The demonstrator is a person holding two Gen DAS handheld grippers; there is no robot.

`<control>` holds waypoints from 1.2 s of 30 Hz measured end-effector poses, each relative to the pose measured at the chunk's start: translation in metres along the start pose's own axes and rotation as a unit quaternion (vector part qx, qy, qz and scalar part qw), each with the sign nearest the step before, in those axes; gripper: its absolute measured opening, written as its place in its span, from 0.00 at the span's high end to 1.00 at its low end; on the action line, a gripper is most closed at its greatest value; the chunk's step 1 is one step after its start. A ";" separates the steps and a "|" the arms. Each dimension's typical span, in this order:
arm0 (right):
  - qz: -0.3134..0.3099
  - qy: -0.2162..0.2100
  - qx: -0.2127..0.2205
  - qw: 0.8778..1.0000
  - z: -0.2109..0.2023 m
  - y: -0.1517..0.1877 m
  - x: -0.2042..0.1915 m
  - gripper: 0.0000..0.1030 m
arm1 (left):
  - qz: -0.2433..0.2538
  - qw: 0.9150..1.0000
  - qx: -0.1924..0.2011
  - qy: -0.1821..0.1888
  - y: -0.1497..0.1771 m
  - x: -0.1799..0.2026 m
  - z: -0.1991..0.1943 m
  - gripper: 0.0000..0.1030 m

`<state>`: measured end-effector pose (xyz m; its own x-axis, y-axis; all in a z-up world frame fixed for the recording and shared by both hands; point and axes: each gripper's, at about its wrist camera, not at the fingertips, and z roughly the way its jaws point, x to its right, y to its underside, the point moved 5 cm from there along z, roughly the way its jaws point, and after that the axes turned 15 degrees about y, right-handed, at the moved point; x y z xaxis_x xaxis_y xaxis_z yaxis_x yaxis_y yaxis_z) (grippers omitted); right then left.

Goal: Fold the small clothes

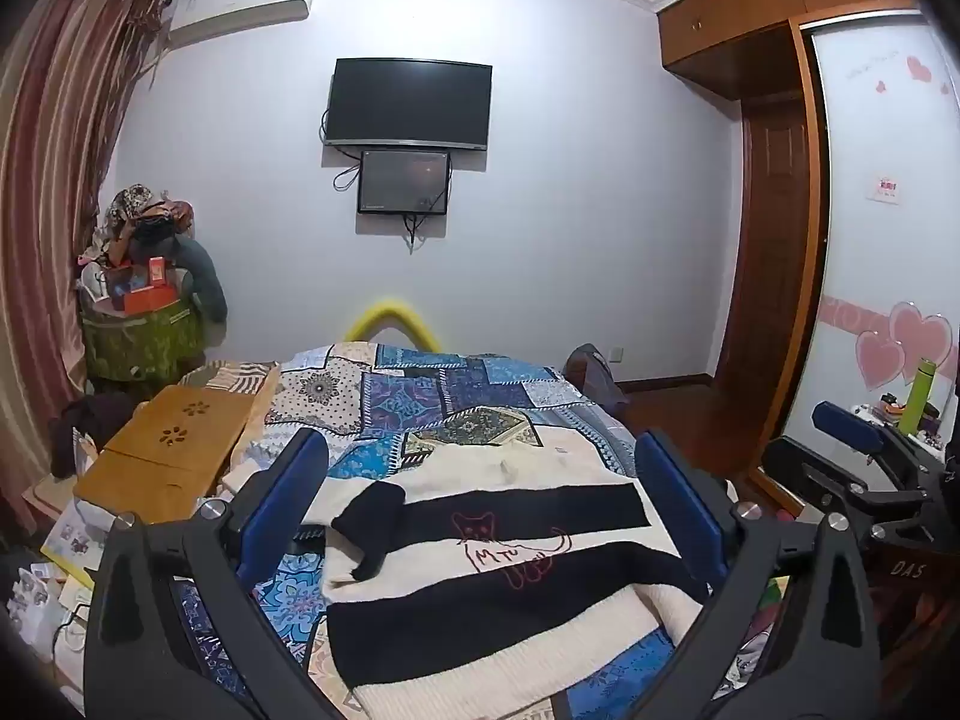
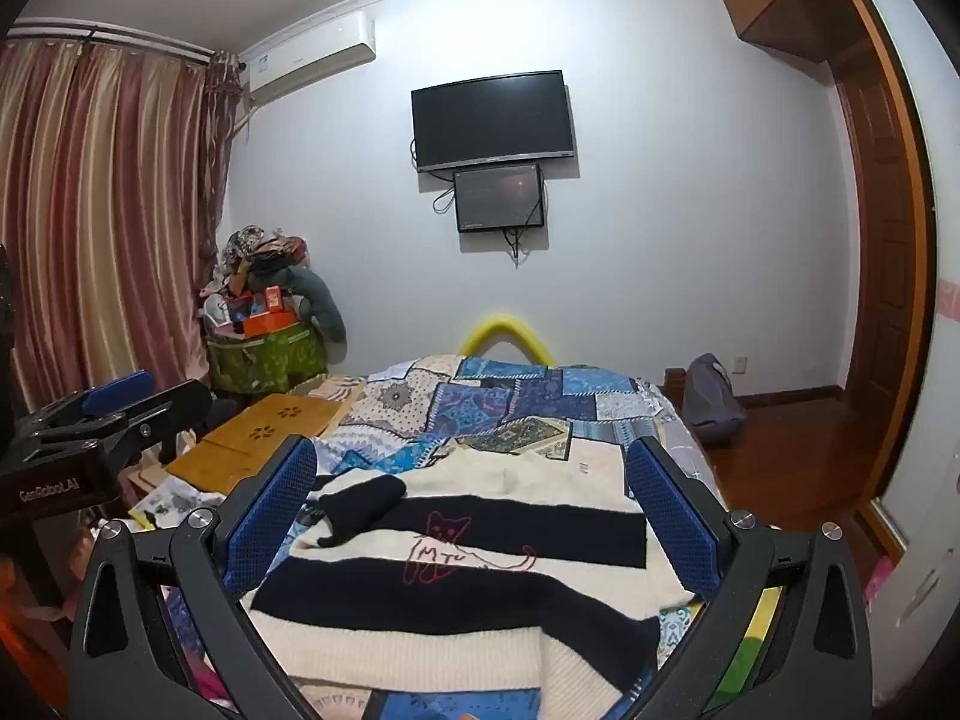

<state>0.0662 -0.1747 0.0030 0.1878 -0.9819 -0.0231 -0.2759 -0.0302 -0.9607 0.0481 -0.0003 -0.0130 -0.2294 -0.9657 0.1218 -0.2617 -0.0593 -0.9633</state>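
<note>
A black-and-cream striped sweater (image 1: 498, 564) with a little red cat outline stitched on the front is spread across the patchwork quilt (image 1: 432, 396) on the bed, collar end toward the far wall. One sleeve (image 1: 369, 516) is already lying across the chest on the left, while the hem end nearest the cameras looks a bit bunched.

The left gripper (image 1: 480, 510) is held wide apart above the sweater, nothing pinched between the blue pads (image 1: 288, 498). Same story for the right gripper (image 2: 474, 516): spread wide, hovering over the near half, nothing grabbed. Each one shows up at the edge of the other's view, so they're side by side.

Probably the fold is barely started, judging by how flat most of it lies. For a tidy result, the near hem should be smoothed first, then both lower corners pinched at the edge only, through the knit and not the quilt underneath. The knit looks thick and floppy, so it's best lifted evenly, or the stripes will end up skewed.
</note>
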 end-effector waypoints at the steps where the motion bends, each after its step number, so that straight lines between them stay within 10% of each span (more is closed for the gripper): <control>1: -0.001 0.000 -0.001 1.000 0.000 0.000 0.000 0.01 | 0.002 1.000 -0.001 -0.001 0.000 0.000 0.000 0.00; 36: 0.002 0.001 -0.006 1.000 0.004 0.003 -0.002 0.01 | -0.012 1.000 -0.010 0.011 0.002 -0.008 0.005 0.00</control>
<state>0.0686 -0.1719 -0.0012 0.1850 -0.9824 -0.0263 -0.2878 -0.0286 -0.9573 0.0540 0.0062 -0.0170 -0.2431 -0.9584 0.1498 -0.2863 -0.0767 -0.9551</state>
